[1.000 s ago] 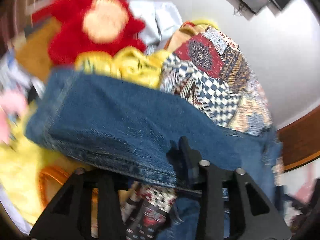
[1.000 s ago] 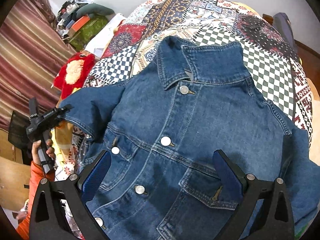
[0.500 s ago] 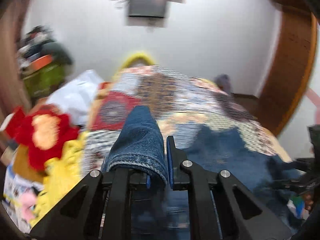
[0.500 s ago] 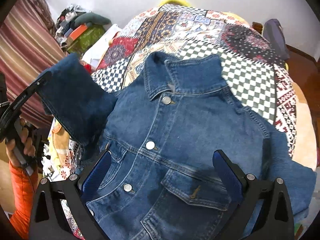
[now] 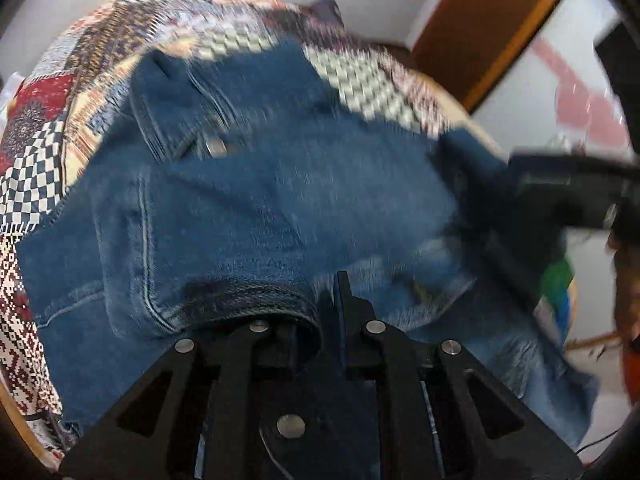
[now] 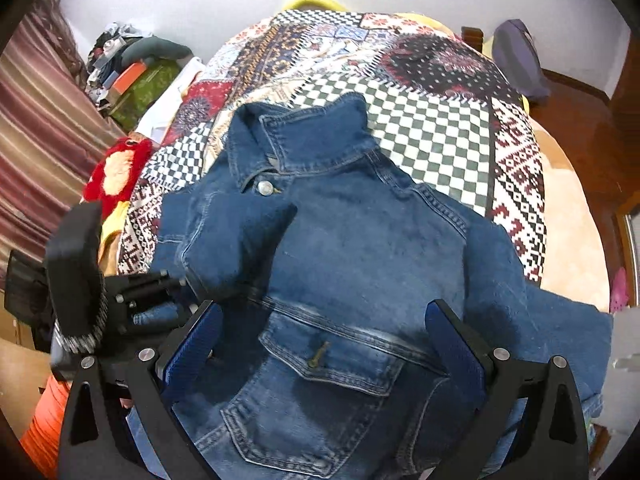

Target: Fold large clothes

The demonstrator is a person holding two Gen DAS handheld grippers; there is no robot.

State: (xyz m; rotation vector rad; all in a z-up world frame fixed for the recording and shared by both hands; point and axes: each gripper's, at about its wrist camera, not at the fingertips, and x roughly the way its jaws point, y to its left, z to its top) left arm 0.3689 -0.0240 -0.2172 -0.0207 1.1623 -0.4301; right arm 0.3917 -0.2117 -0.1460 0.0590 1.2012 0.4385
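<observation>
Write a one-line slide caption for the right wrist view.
Open right tool hovers over a denim jacket on a patchwork bedspread while the left tool lays a sleeve across its front.

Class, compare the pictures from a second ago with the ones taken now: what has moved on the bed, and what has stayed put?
The left gripper, jaws shut on the sleeve, has carried it from out at the jacket's side up and across onto the denim jacket's front. The right gripper stays open above the chest pocket, holding nothing. The jacket body stays buttoned and flat on the patchwork quilt.
</observation>
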